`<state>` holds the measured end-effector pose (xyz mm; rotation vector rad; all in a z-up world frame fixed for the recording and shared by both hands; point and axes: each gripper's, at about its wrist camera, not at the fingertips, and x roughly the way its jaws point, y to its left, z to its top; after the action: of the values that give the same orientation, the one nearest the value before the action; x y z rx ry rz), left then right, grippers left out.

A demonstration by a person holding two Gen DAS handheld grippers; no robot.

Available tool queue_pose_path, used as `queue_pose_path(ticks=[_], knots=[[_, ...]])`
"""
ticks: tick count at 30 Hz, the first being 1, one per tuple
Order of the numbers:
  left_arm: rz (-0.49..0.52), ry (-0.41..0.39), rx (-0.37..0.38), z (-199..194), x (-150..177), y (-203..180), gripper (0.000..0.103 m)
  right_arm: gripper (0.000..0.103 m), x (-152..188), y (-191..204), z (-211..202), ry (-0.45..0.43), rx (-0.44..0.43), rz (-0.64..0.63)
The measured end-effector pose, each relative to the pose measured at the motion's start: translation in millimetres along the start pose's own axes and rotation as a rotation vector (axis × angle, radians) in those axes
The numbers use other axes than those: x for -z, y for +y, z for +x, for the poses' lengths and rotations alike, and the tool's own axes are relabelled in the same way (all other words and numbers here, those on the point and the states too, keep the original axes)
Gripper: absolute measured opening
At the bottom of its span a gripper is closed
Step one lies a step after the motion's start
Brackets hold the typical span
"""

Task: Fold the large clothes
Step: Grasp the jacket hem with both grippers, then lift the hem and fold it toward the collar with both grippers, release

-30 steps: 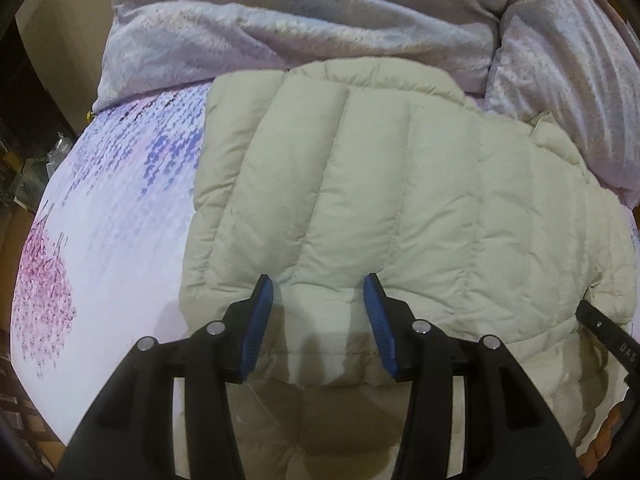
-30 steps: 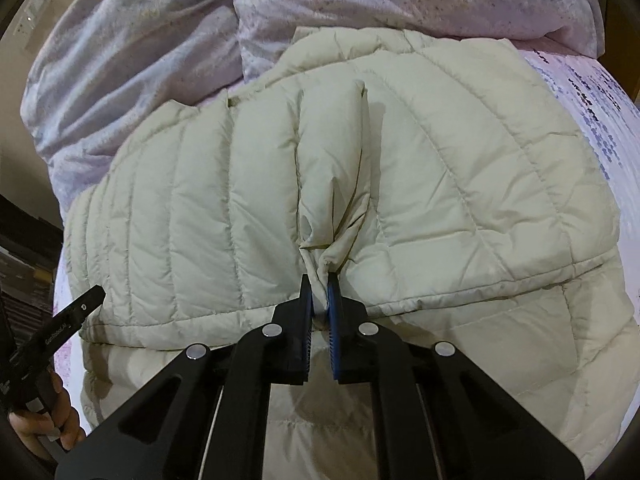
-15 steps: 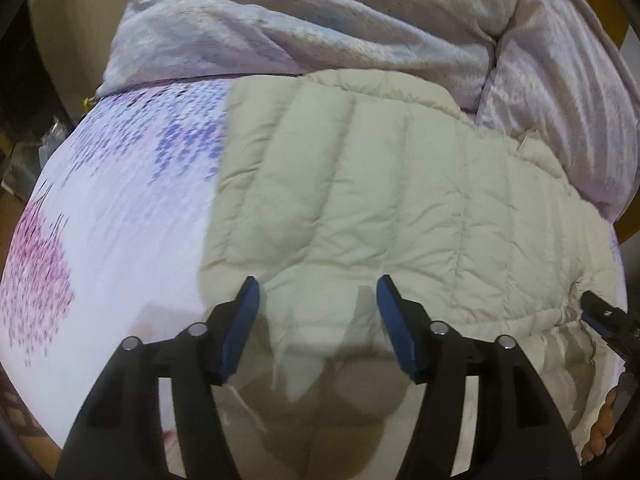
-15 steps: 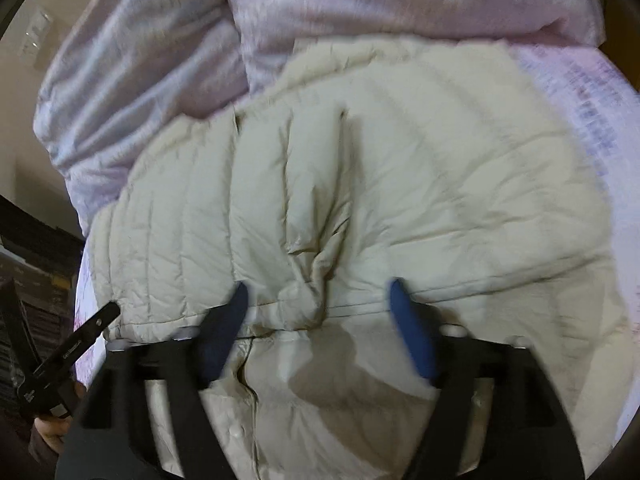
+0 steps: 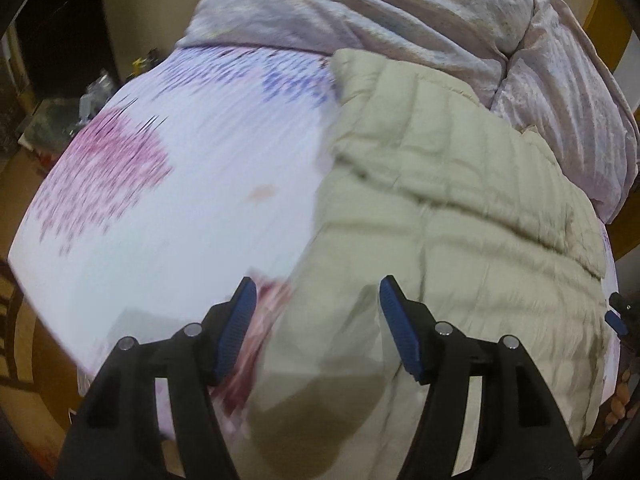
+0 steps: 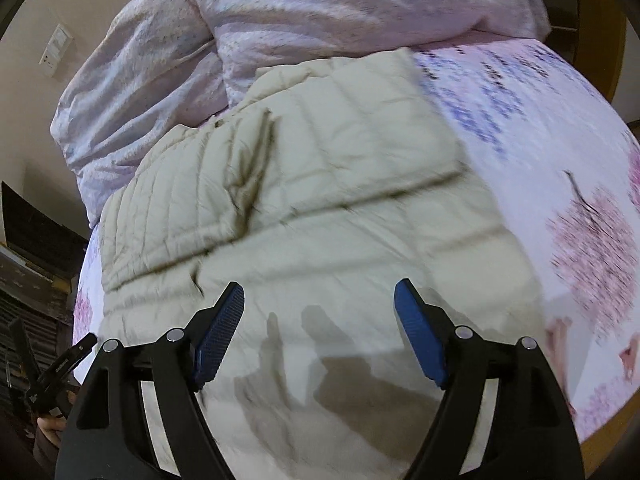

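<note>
Left wrist view: left gripper (image 5: 314, 312) points down over the bed, fingers (image 5: 240, 320) spread, nothing between the pads. Its jaws have just been opening. Beige quilted jacket (image 5: 460, 208) lies flat on the floral bedsheet (image 5: 180, 200), filling the right half of the view; its left edge runs under the gap between the fingers. Upper layer is folded over the lower one, fold edge crossing the middle. Crumpled pale duvet (image 5: 380, 4) sits behind the jacket. Tip of the right gripper (image 5: 618, 320) shows at the far right edge. Frame is motion-blurred.

Right wrist view: right gripper (image 6: 320, 320) above the jacket (image 6: 320, 216), fingers (image 6: 420, 332) spread wide, empty, clear of the fabric. Its jaws have just been opening. Folded layer shows a pinched crease left of centre. Sheet (image 6: 560, 140) on the right, duvet (image 6: 320, 4) behind. Left gripper (image 6: 60, 368) at lower left edge, a hand (image 6: 50, 426) on it.
</note>
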<state>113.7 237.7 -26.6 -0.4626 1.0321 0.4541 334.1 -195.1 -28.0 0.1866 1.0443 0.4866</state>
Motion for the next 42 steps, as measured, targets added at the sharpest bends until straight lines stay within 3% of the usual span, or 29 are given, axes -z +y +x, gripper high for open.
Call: queue_pose_path(ticks=[12,23,32,37,39,42], knots=[[-0.125,0.018,0.031,-20,77,44,0.064,0.079,67,-86,-41,-0.007,0.063,0.053],[-0.168,0.007,0.067,-26,109,49,0.061,0.074,109,-101,-54,-0.041,0.019,0.051],[-0.208,0.006,0.123,-24,126,51,0.046,0.041,120,-105,-57,-0.048,-0.002,0.07],[-0.21,-0.007,0.148,-29,127,47,0.024,0.018,125,-100,-57,-0.047,-0.024,0.063],[-0.2,-0.014,0.146,-33,126,43,0.012,0.013,124,-97,-59,-0.056,-0.021,0.056],[-0.209,-0.02,0.146,-40,119,43,0.007,0.01,115,-95,-67,-0.08,-0.023,0.056]])
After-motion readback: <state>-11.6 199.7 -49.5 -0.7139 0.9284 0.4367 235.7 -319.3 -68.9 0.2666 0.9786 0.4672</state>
